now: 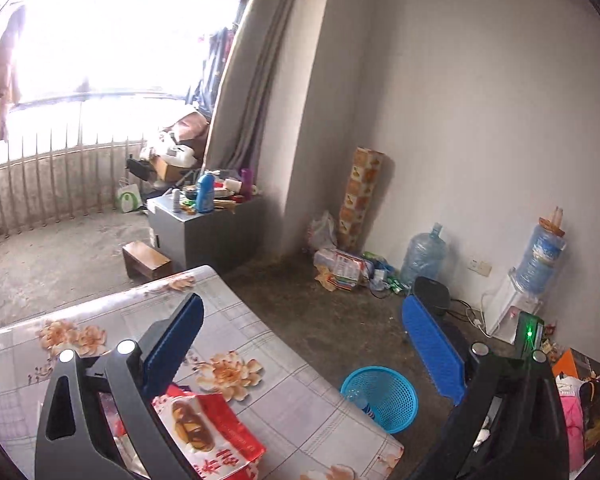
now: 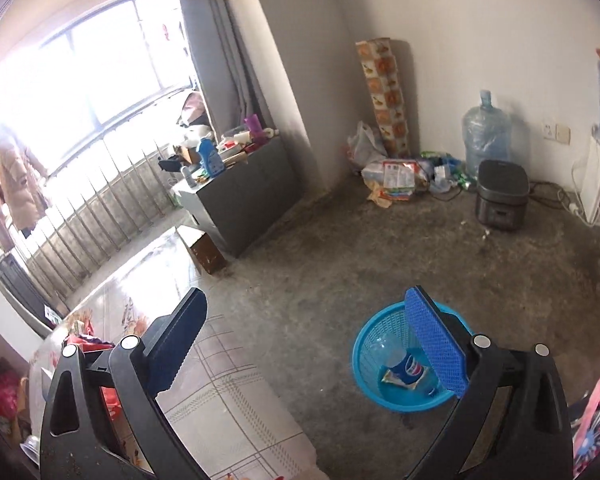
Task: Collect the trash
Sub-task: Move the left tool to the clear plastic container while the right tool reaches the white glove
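Left wrist view: the left gripper (image 1: pixel 300 344) occupies the lower half of the frame, its two blue-padded fingers (image 1: pixel 172 354) spread wide with nothing between them. Its left finger stands over a table (image 1: pixel 260 344) covered in a grey floral cloth, which fills the lower left of the frame. A red-and-white snack packet (image 1: pixel 210 430) lies on the table at the bottom of the frame, just beside the base of that finger; whether the two touch cannot be told. On the concrete floor, low and right of centre, stands a blue mesh basket (image 1: pixel 392 398), next to the table's right edge, with a plastic bottle (image 1: pixel 362 402) partly visible inside.

Right wrist view: the right gripper (image 2: pixel 304 340) likewise has its jaws wide apart and holds nothing. Its right finger overlaps the blue mesh basket (image 2: pixel 366 364) in the lower right of the frame. Inside the basket lie a clear plastic bottle (image 2: pixel 404 366) with a blue label and a small wrapper (image 2: pixel 392 378) beside it. The table (image 2: pixel 228 396) runs along the lower left.

Background, upper right in both views: a heap of bags and packaging (image 2: pixel 396 176) on the floor against the wall, beside a large water jug (image 2: pixel 486 132) and a dark cooker (image 2: pixel 500 196).
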Demonstrator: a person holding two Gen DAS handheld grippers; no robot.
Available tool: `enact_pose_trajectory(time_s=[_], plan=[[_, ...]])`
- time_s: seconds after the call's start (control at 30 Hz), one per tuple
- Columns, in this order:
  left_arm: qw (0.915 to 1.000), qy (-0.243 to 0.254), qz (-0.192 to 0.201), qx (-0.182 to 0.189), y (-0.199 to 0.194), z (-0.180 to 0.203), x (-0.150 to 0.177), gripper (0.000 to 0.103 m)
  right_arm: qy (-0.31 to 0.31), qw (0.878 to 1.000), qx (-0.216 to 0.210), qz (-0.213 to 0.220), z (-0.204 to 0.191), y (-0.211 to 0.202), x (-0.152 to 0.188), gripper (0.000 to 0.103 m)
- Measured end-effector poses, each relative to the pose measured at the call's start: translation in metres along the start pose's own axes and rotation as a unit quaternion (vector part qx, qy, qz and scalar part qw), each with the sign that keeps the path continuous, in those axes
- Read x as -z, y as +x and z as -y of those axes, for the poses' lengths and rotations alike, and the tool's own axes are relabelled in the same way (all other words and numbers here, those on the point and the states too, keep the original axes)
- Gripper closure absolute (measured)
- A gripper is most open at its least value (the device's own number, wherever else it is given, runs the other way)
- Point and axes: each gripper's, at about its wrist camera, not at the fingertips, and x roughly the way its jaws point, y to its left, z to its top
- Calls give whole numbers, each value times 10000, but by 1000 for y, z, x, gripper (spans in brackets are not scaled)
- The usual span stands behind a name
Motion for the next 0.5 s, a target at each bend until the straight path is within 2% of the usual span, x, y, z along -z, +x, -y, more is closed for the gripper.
enact_pose_trajectory(time_s=[0.17, 0.37, 0.5], plan=[[9983, -122, 259, -499, -45, -28, 19, 5, -543, 9984, -142, -72, -33, -5, 5, 8], [9959, -368, 356, -743, -81, -56, 38, 6, -1074, 9941, -140, 7, -66, -12, 11, 8], [9940, -435, 434, -905, -101, -68, 46, 6, -1304, 9908, -296, 180, -86, -26, 16, 8]])
